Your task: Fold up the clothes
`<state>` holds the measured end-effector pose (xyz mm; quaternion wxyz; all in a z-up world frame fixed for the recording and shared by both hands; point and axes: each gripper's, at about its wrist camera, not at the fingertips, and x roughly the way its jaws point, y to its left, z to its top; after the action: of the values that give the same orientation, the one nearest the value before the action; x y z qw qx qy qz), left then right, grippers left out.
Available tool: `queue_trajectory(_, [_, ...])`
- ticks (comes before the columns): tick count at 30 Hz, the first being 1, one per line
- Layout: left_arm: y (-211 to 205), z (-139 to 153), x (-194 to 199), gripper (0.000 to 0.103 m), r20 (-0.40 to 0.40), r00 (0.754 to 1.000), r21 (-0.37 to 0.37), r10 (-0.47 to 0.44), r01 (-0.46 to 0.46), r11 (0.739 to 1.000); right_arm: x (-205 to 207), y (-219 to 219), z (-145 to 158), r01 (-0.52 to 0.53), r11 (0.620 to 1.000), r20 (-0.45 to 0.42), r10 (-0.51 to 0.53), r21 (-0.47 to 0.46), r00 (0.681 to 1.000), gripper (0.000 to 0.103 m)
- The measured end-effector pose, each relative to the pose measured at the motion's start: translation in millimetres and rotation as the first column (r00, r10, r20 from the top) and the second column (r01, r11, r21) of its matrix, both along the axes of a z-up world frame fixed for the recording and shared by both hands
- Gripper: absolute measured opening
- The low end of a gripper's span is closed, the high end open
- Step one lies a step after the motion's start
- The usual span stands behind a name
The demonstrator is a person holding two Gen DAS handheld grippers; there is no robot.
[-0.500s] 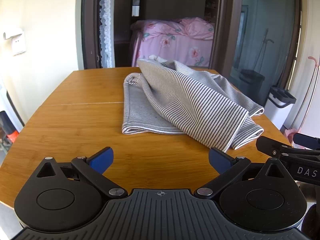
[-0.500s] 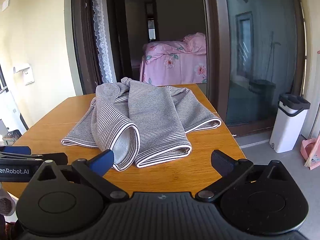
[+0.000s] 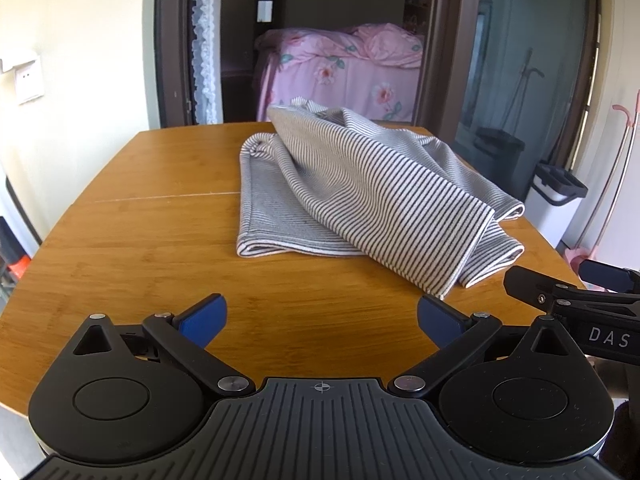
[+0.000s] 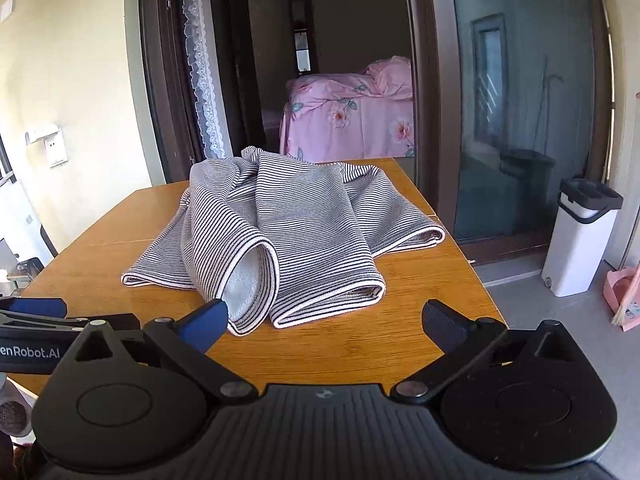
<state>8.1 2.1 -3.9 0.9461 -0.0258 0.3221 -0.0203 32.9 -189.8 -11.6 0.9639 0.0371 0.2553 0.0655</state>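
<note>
Your left gripper [image 3: 322,316] is tilting down over the near edge of the wooden table [image 3: 132,248], jaws spread wide and pinching nothing. Your right gripper [image 4: 326,320] is angling down alongside it, also gaping and empty. The striped garment [image 3: 360,200] is lying crumpled on the table ahead of both, its nearest hem just beyond your right gripper's blue pad [image 4: 204,322].
</note>
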Motion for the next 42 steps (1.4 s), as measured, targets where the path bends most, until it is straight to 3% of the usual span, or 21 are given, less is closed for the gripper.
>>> queue_trajectory(42, [-4,-11,3,0.103,-0.055,0.998,-0.004,-0.006,0.006,1.000,5,-7,-6,0.011,1.000,-0.031,-0.010,0.028,0.999,0.103])
